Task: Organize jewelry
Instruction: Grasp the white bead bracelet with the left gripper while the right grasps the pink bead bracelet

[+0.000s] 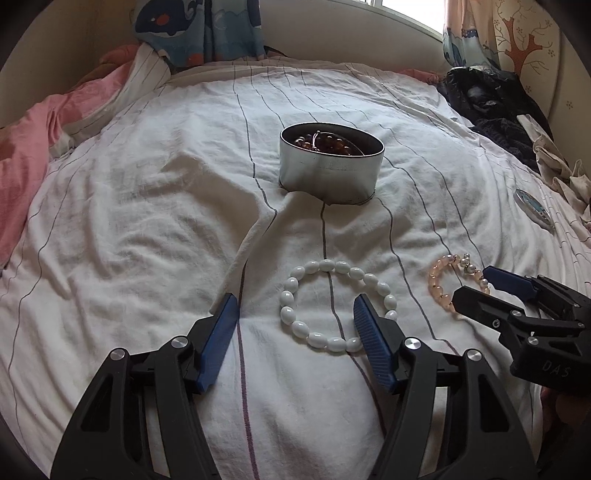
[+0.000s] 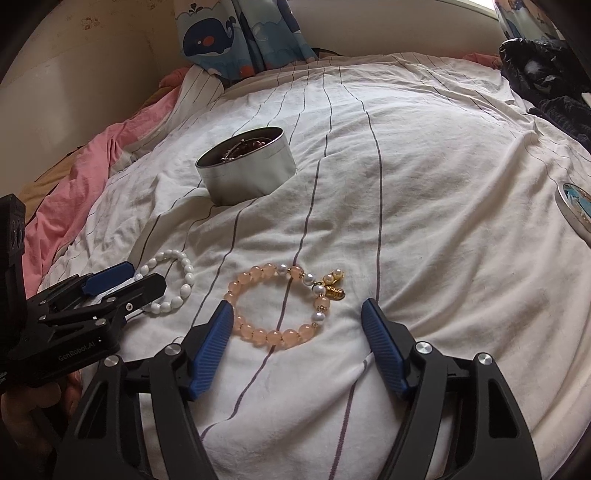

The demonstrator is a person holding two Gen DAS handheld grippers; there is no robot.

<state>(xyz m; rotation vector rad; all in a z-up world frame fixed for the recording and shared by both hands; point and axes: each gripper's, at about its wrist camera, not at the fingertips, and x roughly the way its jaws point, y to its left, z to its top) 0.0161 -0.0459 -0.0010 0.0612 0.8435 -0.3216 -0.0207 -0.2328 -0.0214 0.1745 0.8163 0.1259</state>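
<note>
Jewelry lies spread on the bed's white striped sheet (image 1: pixel 147 221) in front of me: 2 bracelets loose on the cloth and more in a tin.

Nearest my left gripper (image 1: pixel 295 314) is the white bead bracelet (image 1: pixel 295 326), flat on the sheet. My left jaws stand apart; the right-hand pad sits over the bracelet's right side, inside its ring, and the left-hand pad stands clear of the beads on bare cloth. Whether any pad touches a bead I cannot tell, and nothing is pinched.

My right gripper (image 2: pixel 297 317) hangs over the pink bead bracelet (image 2: pixel 258 338), which has a few white pearls and a small gold charm at its far right edge. These jaws are also released, 1 pad at the ring's left edge and the other out on the sheet beyond the charm. The ring lies flat, ungripped.

Further back, between the 2 bracelets, stands the round metal tin (image 1: pixel 330 173), open, with dark red beads (image 1: pixel 332 142) inside.

Off to the right lies a round lid (image 2: pixel 576 210) with a blue picture. A pink blanket (image 1: pixel 26 155) bunches at the left, a whale-print curtain (image 2: pixel 229 33) hangs behind, and dark clothes (image 1: pixel 491 99) sit at the far right.
</note>
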